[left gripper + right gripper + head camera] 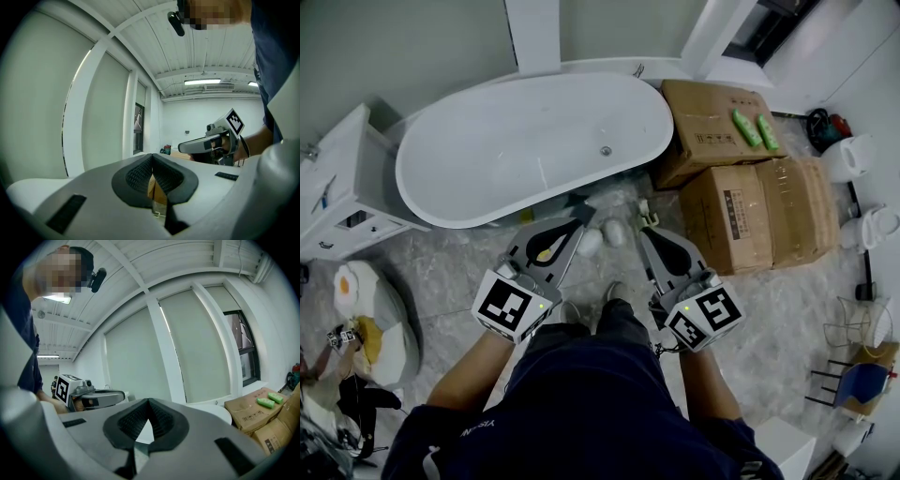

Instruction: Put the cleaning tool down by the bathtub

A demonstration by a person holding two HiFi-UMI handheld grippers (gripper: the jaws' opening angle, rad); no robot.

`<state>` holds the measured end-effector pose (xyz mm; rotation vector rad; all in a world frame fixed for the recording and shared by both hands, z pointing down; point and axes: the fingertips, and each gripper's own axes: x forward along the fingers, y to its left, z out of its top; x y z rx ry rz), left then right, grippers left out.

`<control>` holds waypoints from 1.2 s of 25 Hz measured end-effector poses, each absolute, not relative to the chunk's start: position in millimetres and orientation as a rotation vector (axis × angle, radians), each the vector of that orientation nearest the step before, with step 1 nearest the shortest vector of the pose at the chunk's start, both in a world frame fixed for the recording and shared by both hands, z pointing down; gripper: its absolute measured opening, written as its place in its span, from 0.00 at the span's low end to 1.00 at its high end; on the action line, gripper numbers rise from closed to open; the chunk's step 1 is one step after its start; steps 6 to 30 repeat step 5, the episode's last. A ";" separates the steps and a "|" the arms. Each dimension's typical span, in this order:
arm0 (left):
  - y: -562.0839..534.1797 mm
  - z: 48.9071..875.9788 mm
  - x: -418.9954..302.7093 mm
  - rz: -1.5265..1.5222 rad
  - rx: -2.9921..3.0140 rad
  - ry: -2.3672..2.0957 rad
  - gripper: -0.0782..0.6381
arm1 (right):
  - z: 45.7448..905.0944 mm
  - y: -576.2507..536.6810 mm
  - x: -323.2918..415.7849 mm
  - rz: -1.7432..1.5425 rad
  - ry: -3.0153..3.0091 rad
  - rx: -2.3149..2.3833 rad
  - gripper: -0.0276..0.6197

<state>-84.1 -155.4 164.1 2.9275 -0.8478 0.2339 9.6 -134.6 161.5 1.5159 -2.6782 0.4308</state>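
Note:
The white oval bathtub (525, 141) stands empty on the marble floor ahead of me. My left gripper (581, 217) (152, 157) points at its front edge with the jaws shut; a small yellowish patch shows in the slot behind the pads, and I cannot tell what it is. My right gripper (644, 220) (149, 400) is held beside it, tips together, nothing between them. Two small white rounded things (602, 237) lie on the floor by the tub between the grippers. I cannot pick out a cleaning tool with certainty.
Two cardboard boxes (759, 211) stand right of the tub, and two green bottles (755, 129) lie on the farther one. A white cabinet (337, 187) is at the left, with an egg-shaped cushion (366, 314) below it. White fixtures (858, 187) and a chair (862, 380) are at the right.

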 end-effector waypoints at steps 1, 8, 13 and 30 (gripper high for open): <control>-156.1 162.9 -85.0 0.229 2.927 -0.851 0.15 | 161.2 -135.1 8.3 0.429 -2.679 1.513 0.05; -157.4 160.9 -90.1 0.221 2.921 -0.857 0.15 | 161.0 -135.7 1.6 0.422 -2.680 1.503 0.05; -157.4 160.9 -90.1 0.221 2.921 -0.857 0.15 | 161.0 -135.7 1.6 0.422 -2.680 1.503 0.05; -157.4 160.9 -90.1 0.221 2.921 -0.857 0.15 | 161.0 -135.7 1.6 0.422 -2.680 1.503 0.05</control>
